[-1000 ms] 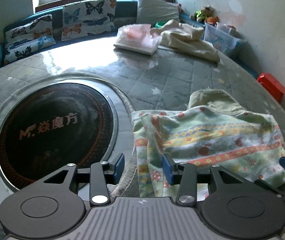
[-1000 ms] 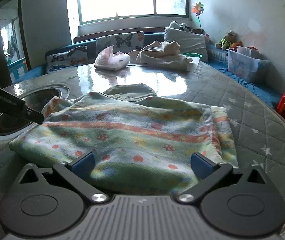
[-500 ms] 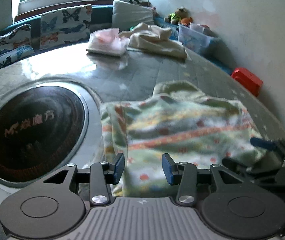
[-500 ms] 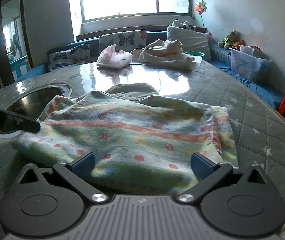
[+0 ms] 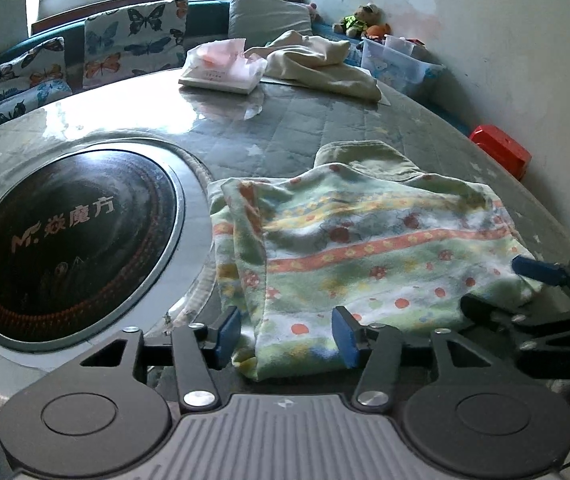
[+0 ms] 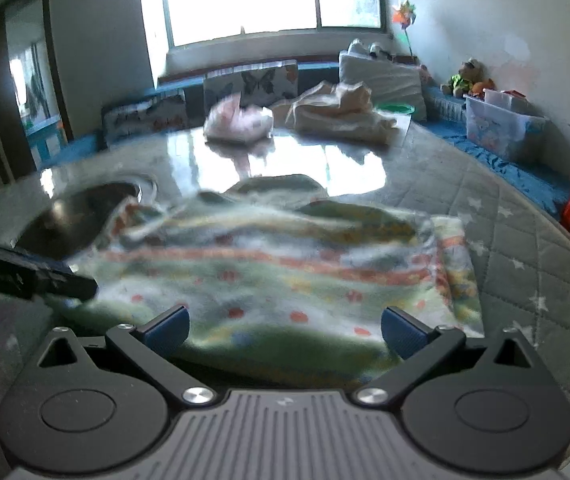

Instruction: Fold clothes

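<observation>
A green fleece garment (image 5: 365, 248) with orange stripes and red dots lies folded on the quilted round table (image 5: 285, 136). My left gripper (image 5: 286, 336) hovers at the garment's near left corner. Its jaws are opening, the corner lies loosely between the blue pads, and neither pad presses on it. My right gripper (image 6: 285, 332) stands wide open over the near edge of the garment (image 6: 285, 264), gripping nothing. In the left wrist view the right gripper (image 5: 509, 288) shows at the garment's right end. One dark finger of the left gripper (image 6: 45, 276) enters the right wrist view from the left.
A round black cooktop (image 5: 69, 236) is set into the table left of the garment. A tissue pack (image 5: 221, 68) and a cream cloth (image 5: 321, 64) lie at the far side. A red stool (image 5: 501, 152), a plastic bin (image 5: 397, 64) and butterfly cushions (image 5: 133, 40) stand beyond.
The left gripper has shifted right along the garment's near edge, and its jaws now stand wider apart. The right gripper has kept its place, wide open.
</observation>
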The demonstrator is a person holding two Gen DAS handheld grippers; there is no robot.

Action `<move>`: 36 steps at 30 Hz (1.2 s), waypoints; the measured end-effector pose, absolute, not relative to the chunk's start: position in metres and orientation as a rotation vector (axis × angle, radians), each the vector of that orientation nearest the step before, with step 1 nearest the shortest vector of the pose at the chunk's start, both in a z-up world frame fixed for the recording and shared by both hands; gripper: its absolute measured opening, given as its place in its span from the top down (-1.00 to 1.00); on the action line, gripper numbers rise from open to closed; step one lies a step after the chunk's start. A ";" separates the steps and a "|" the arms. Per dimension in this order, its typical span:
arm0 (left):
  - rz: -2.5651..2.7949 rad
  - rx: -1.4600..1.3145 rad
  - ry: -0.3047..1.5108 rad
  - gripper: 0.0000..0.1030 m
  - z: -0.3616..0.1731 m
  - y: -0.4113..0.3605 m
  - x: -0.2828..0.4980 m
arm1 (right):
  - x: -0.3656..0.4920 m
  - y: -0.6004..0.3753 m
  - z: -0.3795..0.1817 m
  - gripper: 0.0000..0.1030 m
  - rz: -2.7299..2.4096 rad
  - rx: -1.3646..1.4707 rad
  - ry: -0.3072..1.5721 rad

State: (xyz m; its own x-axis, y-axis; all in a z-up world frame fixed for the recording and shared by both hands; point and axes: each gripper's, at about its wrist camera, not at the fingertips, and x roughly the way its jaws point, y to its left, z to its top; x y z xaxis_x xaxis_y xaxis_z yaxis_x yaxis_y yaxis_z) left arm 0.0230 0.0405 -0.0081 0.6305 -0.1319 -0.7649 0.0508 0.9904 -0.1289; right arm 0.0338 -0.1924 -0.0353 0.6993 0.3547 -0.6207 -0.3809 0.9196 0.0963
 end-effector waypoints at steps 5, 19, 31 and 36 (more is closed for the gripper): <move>-0.100 -0.112 0.883 -0.26 -0.005 0.040 0.018 | 0.030 -0.192 -0.036 -1.00 0.399 -0.028 0.675; -0.094 -0.102 0.901 -0.80 -0.002 0.024 -0.002 | 0.011 -0.204 -0.028 -1.00 0.368 0.040 0.662; -0.100 -0.093 0.929 -1.00 -0.005 0.014 -0.012 | -0.002 -0.207 -0.026 -1.00 0.363 0.050 0.665; -0.103 -0.097 0.942 -1.00 -0.006 0.013 -0.015 | -0.007 -0.207 -0.025 -1.00 0.368 0.057 0.671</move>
